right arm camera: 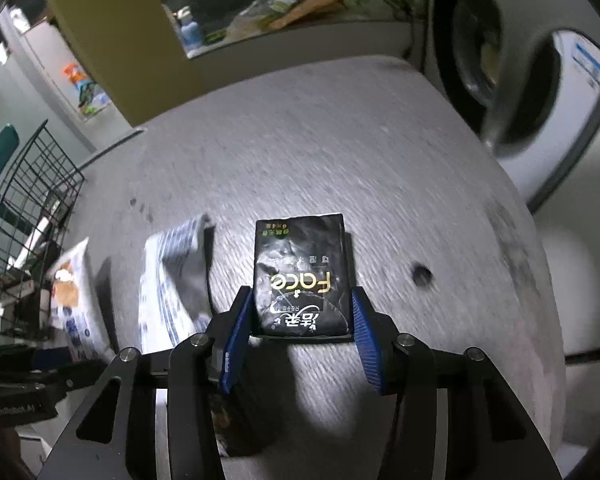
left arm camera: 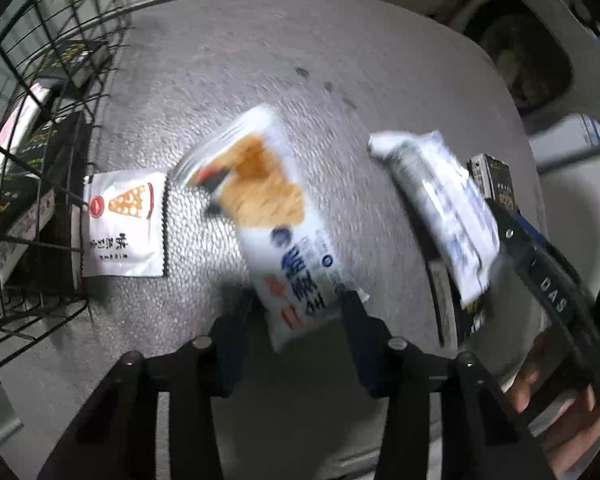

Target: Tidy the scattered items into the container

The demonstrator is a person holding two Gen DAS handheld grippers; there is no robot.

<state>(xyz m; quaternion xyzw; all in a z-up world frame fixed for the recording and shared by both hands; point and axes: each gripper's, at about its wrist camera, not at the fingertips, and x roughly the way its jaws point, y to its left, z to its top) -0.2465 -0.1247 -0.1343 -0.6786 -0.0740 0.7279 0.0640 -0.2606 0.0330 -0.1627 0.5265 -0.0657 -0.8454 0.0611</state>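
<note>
Right gripper (right arm camera: 300, 316) clamped on black tissue pack (right arm camera: 300, 272), left gripper (left arm camera: 296, 304) gripping snack packet (left arm camera: 272, 216)

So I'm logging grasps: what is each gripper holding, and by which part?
Left gripper: white snack packet, by its near end. Right gripper: black tissue pack, by its near end's sides.
</note>
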